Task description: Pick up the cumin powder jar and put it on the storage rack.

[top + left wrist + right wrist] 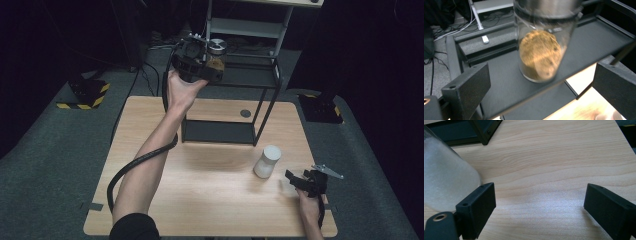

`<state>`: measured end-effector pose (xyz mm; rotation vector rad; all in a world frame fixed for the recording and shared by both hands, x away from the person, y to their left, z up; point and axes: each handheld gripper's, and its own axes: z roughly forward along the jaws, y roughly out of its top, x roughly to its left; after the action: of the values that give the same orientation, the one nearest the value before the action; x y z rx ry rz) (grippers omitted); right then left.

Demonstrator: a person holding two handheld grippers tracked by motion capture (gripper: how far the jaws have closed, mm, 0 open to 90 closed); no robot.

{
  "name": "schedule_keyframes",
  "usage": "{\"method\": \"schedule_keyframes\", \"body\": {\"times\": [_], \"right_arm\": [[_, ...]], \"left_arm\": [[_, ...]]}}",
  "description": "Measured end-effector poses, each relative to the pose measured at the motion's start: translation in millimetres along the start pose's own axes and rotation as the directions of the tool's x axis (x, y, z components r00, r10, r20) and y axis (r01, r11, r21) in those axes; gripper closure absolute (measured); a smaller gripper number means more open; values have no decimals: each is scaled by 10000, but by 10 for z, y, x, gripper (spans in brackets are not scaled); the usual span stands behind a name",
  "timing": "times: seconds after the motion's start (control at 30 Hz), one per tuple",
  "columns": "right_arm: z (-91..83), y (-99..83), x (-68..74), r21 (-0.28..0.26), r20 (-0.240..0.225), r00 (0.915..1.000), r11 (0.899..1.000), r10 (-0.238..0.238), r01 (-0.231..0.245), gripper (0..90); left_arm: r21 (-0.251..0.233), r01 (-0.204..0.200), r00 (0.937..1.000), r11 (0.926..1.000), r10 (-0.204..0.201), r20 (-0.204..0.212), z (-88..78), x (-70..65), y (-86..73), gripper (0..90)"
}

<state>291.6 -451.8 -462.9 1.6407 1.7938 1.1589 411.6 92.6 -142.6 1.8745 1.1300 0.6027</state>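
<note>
While standing on the top tier of the black shelf rack (pixel 252 75), at the far edge of the table (pixel 210 200), glass jar (pixel 216 56) with a metal lid, brown powder inside, upright. Left gripper (pixel 202 65) raised at shelf height, just beside that jar on its left in the high view. Jaws wide apart, nothing between the pads. From the left gripper view, jar (pixel 541 50) ahead of the two black jaws and clear of both, resting on the dark shelf (pixel 584 47), slightly blurred. No contact between pads and glass. Thick black cable looping from the left gripper down along the forearm.

Lower on the table, near the right front corner, right gripper (pixel 300 181) low over the wood, jaws spread, holding nothing. Just beside it, to its left in the high view, white jar (pixel 266 161) with a white lid, upright on the table in front of the rack. In the right gripper view, white-filled jar (pixel 444 177) just beyond the left jaw, outside the gap; touching or not, cannot tell. Bare wood (pixel 549 170) between the jaws.
</note>
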Motion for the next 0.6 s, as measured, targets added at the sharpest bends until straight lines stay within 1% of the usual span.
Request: {"method": "schedule_keyframes", "body": {"times": [0.03, 0.07, 0.13, 0.17, 0.2, 0.23, 0.33, 0.37, 0.4, 0.5, 0.6], "right_arm": [[0, 0, 0, 0, 0, 10000, 10000, 0, 0, 96], [0, -3, 6, -14, 18, 10000, 10000, -37, 37, 96], [-1, -2, 8, -9, 21, 10000, 10000, -38, 38, 96], [1, 0, 6, -1, 11, 10000, 10000, -60, 60, 97], [3, 3, 5, 15, 5, 10000, 10000, -65, 65, 96], [3, 3, 5, 15, 5, 10000, 10000, -65, 65, 96], [7, 11, 11, 58, 23, 10000, 9999, -91, 90, 97], [7, 12, 14, 68, 42, 9999, 9999, -97, 97, 97], [7, 12, 14, 68, 42, 9999, 9999, -97, 97, 97], [4, 11, 16, 59, 67, 10000, 10000, -55, 55, 97], [6, 12, 19, 65, 80, 10000, 10000, -54, 54, 97]], "left_arm": [[0, 0, 10000, 10000, 0, 0, 0, 0, 0, 17], [-91, -124, 9999, 9999, 125, 102, -79, -12, -80, 17], [-117, -181, 9998, 9998, 182, 90, -103, -23, -106, 16], [-215, -261, 9997, 9994, 261, 26, -164, -54, -183, 15], [-285, -228, 9997, 9993, 232, 112, -198, -48, -235, 15], [-285, -228, 9997, 9993, 232, 112, -198, -48, -235, 15], [-286, -264, 9993, 9992, 271, 259, -249, -48, -339, 15], [-219, -335, 9988, 9992, 342, 341, -274, -54, -415, 12], [-219, -335, 9988, 9992, 342, 341, -274, -54, -415, 10], [-181, -278, 9980, 9994, 288, 568, -298, -37, -558, 9], [-181, -276, 9978, 9995, 287, 598, -315, -40, -726, 8]]}}
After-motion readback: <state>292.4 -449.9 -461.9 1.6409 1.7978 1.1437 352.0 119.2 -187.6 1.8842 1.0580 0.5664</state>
